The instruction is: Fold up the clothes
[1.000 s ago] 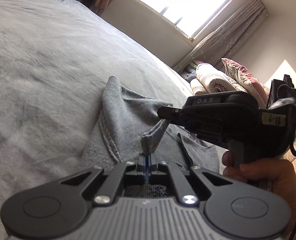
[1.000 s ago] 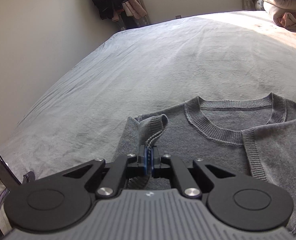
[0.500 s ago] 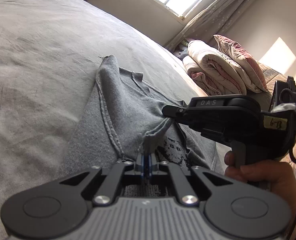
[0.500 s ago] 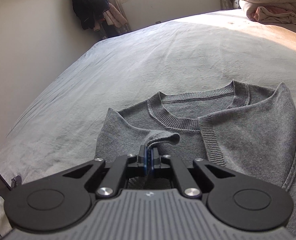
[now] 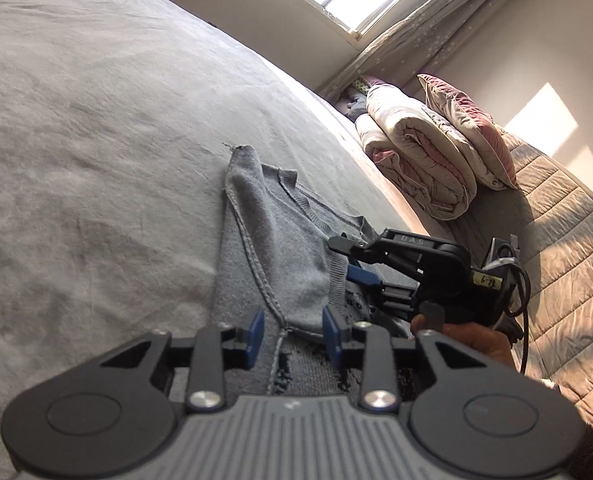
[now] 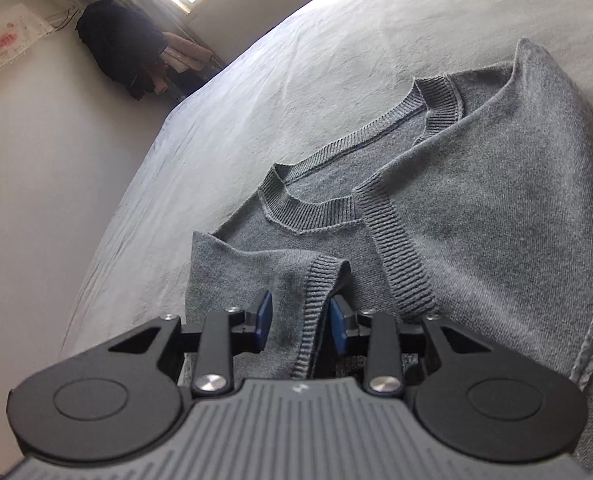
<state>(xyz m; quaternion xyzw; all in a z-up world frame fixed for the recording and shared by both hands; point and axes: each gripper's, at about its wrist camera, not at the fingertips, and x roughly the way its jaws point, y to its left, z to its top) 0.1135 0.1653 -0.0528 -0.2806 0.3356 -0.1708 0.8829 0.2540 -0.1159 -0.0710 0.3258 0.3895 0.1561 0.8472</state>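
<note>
Left gripper [image 5: 292,330]: we see its jaws apart, just opened; sweater fabric lies between the blue pads, unpressed.
Right gripper [image 6: 301,326]: jaws apart too, just opened; a ribbed cuff [image 6: 320,280] stands loose between them.
Grey sweater [image 6: 476,216]: we find it spread ahead of both jaws on the bed [image 5: 96,120], sleeves folded inward.
Rolled quilt [image 5: 416,160]: well beyond the left jaws.

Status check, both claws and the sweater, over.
Left claw and right claw just opened, fabric loose between pads. Grey sweater sleeves folded in. Nothing obstructing.
</note>
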